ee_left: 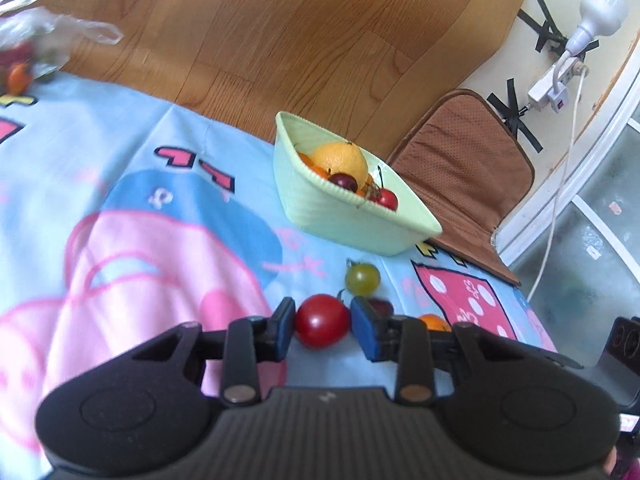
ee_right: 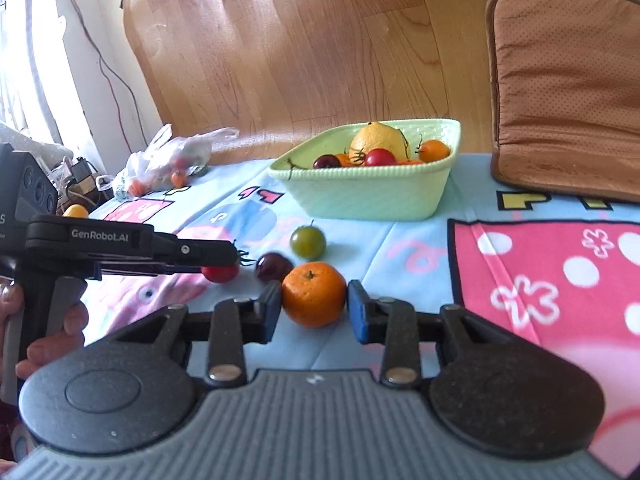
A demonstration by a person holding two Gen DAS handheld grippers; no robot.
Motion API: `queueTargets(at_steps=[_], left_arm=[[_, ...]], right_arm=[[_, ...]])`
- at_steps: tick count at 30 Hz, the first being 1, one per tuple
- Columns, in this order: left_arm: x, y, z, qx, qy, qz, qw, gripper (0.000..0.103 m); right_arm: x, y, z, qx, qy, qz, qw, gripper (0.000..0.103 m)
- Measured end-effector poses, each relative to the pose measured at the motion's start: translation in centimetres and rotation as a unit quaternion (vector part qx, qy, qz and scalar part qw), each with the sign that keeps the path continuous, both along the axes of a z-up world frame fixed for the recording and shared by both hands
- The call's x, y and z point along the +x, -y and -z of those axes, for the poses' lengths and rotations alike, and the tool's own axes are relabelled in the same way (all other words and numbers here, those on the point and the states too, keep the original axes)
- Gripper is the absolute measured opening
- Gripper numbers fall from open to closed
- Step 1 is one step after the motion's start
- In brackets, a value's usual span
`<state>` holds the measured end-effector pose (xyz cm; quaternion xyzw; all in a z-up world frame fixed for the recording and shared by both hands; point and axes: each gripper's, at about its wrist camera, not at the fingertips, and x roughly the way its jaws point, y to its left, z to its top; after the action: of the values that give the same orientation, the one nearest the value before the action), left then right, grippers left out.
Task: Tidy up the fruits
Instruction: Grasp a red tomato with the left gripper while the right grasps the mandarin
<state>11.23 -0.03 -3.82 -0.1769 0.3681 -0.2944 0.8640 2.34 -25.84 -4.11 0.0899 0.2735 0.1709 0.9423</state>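
My left gripper (ee_left: pixel 323 322) has its blue pads on both sides of a red tomato (ee_left: pixel 322 321) on the blanket; the pads touch it. My right gripper (ee_right: pixel 313 306) has its pads around a small orange (ee_right: pixel 313 295), with a thin gap at the right pad. A green tomato (ee_right: pixel 307 241) and a dark cherry (ee_right: pixel 273 266) lie just beyond. The pale green basket (ee_right: pixel 372 196) farther back holds a lemon (ee_right: pixel 378 141), a red tomato, a cherry and small oranges. The left gripper also shows in the right wrist view (ee_right: pixel 224 260).
A cartoon blanket (ee_right: pixel 540 264) covers the floor. A brown cushion (ee_right: pixel 568 88) lies right of the basket. A clear plastic bag (ee_right: pixel 168 164) with more fruit sits far left, with a loose orange (ee_right: pixel 75 211) near it. A power strip and cable (ee_left: pixel 552 92) lie by the wall.
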Motion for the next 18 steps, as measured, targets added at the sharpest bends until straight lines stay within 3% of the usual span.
queueTargets(at_steps=[11,14,18], left_arm=[[-9.5,-0.2,0.1,0.016,0.031,0.045,0.9984,0.031],[-11.1,0.0,0.1,0.039,0.053,0.047,0.9968,0.031],[-11.9,0.0,-0.5,0.05,0.067,0.044,0.9955,0.037]], right_arm=[[-8.3,-2.7,0.1,-0.015,0.007,-0.037,0.999,0.038],[-9.2,-3.7,0.4,-0.049,0.018,-0.04,0.998,0.04],[-9.2,-3.8,0.6,-0.057,0.02,-0.034,0.998,0.04]])
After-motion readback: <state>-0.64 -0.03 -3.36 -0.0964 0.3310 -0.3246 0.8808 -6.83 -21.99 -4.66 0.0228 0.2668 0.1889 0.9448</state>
